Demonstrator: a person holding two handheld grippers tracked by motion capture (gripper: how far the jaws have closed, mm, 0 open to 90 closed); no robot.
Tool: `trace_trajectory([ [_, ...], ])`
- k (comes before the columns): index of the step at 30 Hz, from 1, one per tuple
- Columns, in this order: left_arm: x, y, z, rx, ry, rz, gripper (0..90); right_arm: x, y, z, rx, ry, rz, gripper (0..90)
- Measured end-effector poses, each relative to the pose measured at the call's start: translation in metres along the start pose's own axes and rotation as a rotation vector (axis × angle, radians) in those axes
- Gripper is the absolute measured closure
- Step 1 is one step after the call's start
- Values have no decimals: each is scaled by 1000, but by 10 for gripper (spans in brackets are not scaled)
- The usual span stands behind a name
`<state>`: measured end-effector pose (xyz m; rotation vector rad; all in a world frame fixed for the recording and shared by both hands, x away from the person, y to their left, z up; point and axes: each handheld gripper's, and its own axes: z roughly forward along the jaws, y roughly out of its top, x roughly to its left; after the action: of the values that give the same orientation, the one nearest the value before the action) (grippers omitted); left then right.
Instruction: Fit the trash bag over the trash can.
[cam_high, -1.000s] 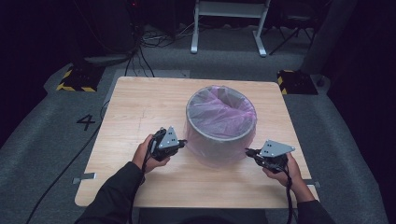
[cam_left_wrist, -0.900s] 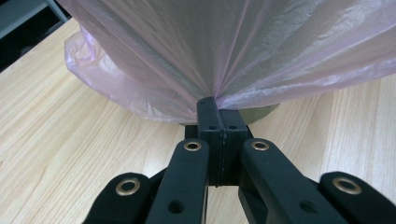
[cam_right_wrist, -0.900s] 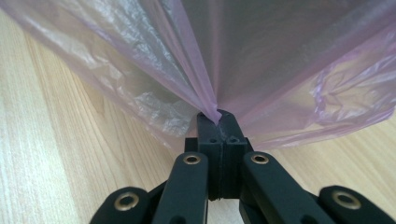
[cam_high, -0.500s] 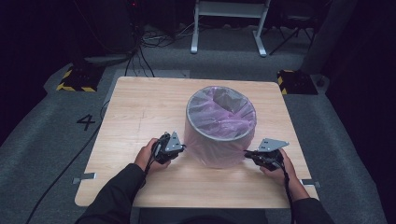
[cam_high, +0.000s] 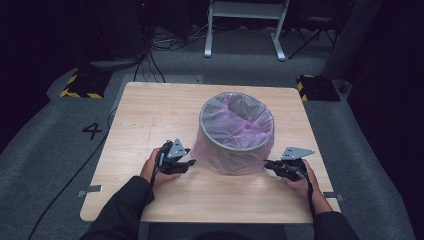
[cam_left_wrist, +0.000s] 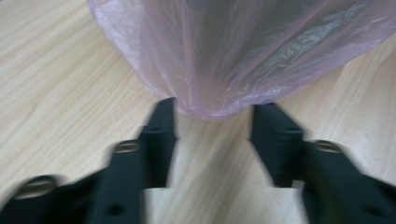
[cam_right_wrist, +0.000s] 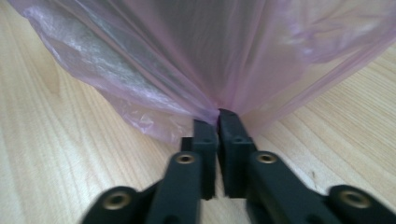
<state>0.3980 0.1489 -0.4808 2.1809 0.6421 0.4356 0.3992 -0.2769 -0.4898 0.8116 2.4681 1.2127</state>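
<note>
A round grey bin (cam_high: 235, 150) stands in the middle of the wooden table (cam_high: 150, 110), lined with a pink plastic bag (cam_high: 240, 125) whose film is folded down over its outer wall. My left gripper (cam_high: 191, 164) is at the bin's lower left. Its jaws have just been opening and stand apart (cam_left_wrist: 215, 116), with the bag's hanging edge (cam_left_wrist: 219, 93) just ahead of the tips and not pressed. My right gripper (cam_high: 267, 163) is at the bin's lower right. Its jaws have just eased slightly, but their tips (cam_right_wrist: 215, 116) still pinch a gathered fold of the bag (cam_right_wrist: 187, 60).
The table's front edge runs just behind both hands. On the grey floor lie black cables (cam_high: 60, 185), a painted 4 (cam_high: 93, 131) and two yellow-and-black striped blocks (cam_high: 80, 86). A white metal stand (cam_high: 245, 20) is behind the table.
Both hands have sunk toward the tabletop beside the bin's base, drawing the bag's film lower down the wall. The bin now looks nearer the front.
</note>
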Motion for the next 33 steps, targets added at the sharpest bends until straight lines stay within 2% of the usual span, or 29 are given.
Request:
trace_trajectory([
  [1, -1, -1, -2, 6, 11, -5, 393, 0, -1, -1, 0, 7, 0, 809],
  [3, -1, -6, -6, 9, 6, -37, 252, 0, -3, -4, -6, 29, -5, 725],
  [5, -1, -11, -10, 13, 9, -62, 187, 0, -4, -8, 1, 47, -8, 598],
  [8, -1, -18, -17, 14, 14, -109, 162, 0, -6, -16, -18, 74, -5, 443],
  [9, -1, -20, -20, 7, -4, -130, 163, 0, -6, -20, -25, 81, -1, 401],
  [11, -1, -22, -23, 9, -8, -130, 162, 1, -8, -28, -35, 69, 5, 287],
  [12, -2, -24, -25, 14, -2, -117, 162, 0, -9, -31, -39, 69, 8, 266],
  [13, -4, -25, -26, 24, -13, -113, 164, 0, -11, -34, -55, 73, 18, 239],
  [15, -6, -27, -28, 50, -18, -103, 163, -1, -14, -39, -75, 57, 30, 199],
  [17, -8, -30, -29, 61, -10, -97, 166, -1, -14, -43, -62, -12, 40, 214],
  [18, -8, -32, -29, 74, -7, -100, 166, -1, -14, -44, -59, -30, 44, 210],
  [22, -6, -36, -31, 95, -13, -114, 167, 0, -11, -53, -99, -19, 58, 188],
  [24, -5, -38, -30, 116, 9, -114, 166, 1, -9, -57, -111, -31, 66, 188],
  [25, -4, -39, -29, 123, 4, -120, 167, 2, -7, -59, -121, -34, 66, 189],
  [29, 1, -42, -28, 137, -3, -143, 166, 8, 2, -68, -151, -39, 46, 189],
  [33, 2, -43, -26, 161, -11, -143, 163, 12, 14, -77, -182, -36, 27, 189],
])
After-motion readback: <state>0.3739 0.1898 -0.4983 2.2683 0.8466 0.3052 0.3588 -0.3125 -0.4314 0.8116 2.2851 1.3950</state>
